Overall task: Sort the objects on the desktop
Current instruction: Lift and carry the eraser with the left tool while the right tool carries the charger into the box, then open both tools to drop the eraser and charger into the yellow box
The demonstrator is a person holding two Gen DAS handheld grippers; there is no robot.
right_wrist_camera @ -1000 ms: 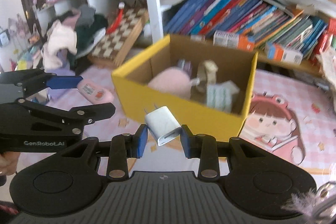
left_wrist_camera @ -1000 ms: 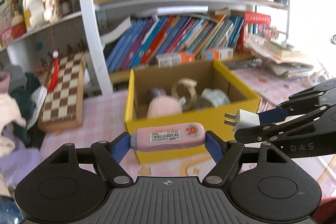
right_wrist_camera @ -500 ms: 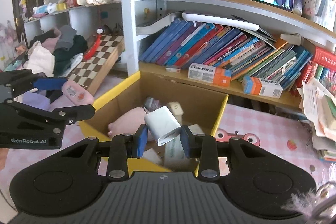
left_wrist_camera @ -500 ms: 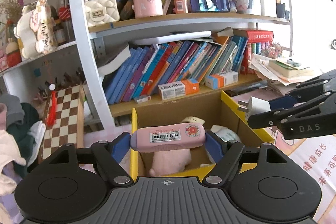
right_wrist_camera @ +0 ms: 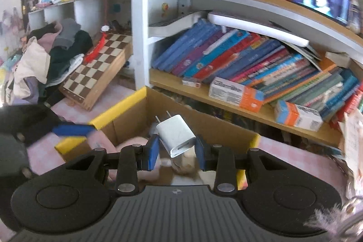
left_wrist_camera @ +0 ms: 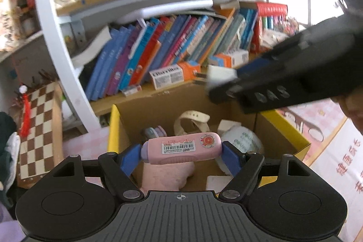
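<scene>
My left gripper (left_wrist_camera: 181,152) is shut on a pink oblong case (left_wrist_camera: 183,149) with a barcode sticker, held over the open yellow cardboard box (left_wrist_camera: 113,126). My right gripper (right_wrist_camera: 177,146) is shut on a white plug charger (right_wrist_camera: 175,136), prongs pointing up and away, also over the box (right_wrist_camera: 122,106). In the left wrist view the right gripper comes in from the right with the charger (left_wrist_camera: 219,76) above the box. The box holds a pink plush (left_wrist_camera: 168,176), a cream watch strap (left_wrist_camera: 192,119) and a white roll (left_wrist_camera: 240,140).
A bookshelf with slanted books (left_wrist_camera: 172,47) stands right behind the box. A chessboard (left_wrist_camera: 38,126) leans at the left, beside a heap of clothes (right_wrist_camera: 45,58). Small cartons (right_wrist_camera: 236,94) lie on the lower shelf. A pink patterned mat (left_wrist_camera: 329,151) covers the desk.
Both grippers have moved forward and down over the box, each keeping its object. The right gripper has swung in closer above the box in the left wrist view.
</scene>
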